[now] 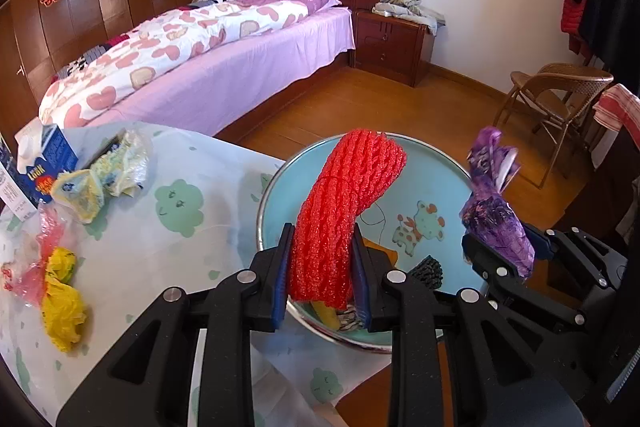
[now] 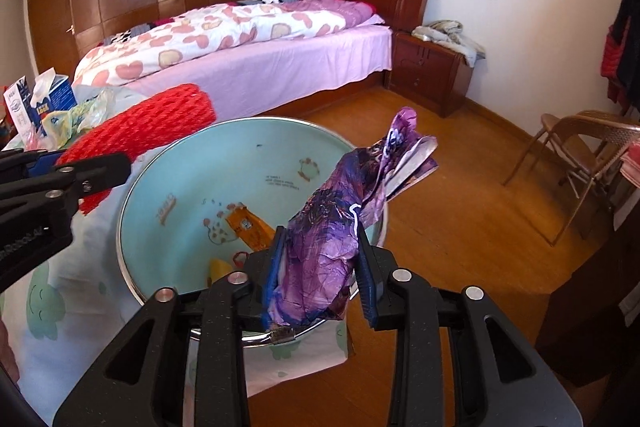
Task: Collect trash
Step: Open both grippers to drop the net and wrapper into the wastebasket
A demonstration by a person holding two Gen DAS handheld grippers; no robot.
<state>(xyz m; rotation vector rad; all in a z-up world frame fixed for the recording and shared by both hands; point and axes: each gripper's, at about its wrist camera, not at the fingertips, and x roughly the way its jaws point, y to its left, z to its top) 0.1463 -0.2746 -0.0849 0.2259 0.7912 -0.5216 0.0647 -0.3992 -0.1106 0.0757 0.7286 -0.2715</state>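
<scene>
My left gripper (image 1: 322,239) is shut on a red foam net sleeve (image 1: 348,195), which stands upright above the near rim of a light-blue enamel basin (image 1: 440,179). My right gripper (image 2: 320,239) is shut on a crumpled purple wrapper (image 2: 332,227) over the basin's (image 2: 192,167) near right rim. The left pad presses the wrapper, and the right pad meets it only near its tip. Inside the basin lie an orange packet (image 2: 248,227), a yellow scrap (image 2: 220,269) and a black net piece (image 1: 428,269). The basin rests on a cloth-covered table (image 1: 208,167).
More litter lies on the table to the left: a yellow bag (image 1: 60,307), thin red plastic (image 1: 40,255), crumpled yellow-green wrappers (image 1: 100,179) and a blue carton (image 1: 44,163). Beyond are a bed (image 1: 240,67), a nightstand (image 1: 392,43), a wooden floor and a folding chair (image 1: 560,95).
</scene>
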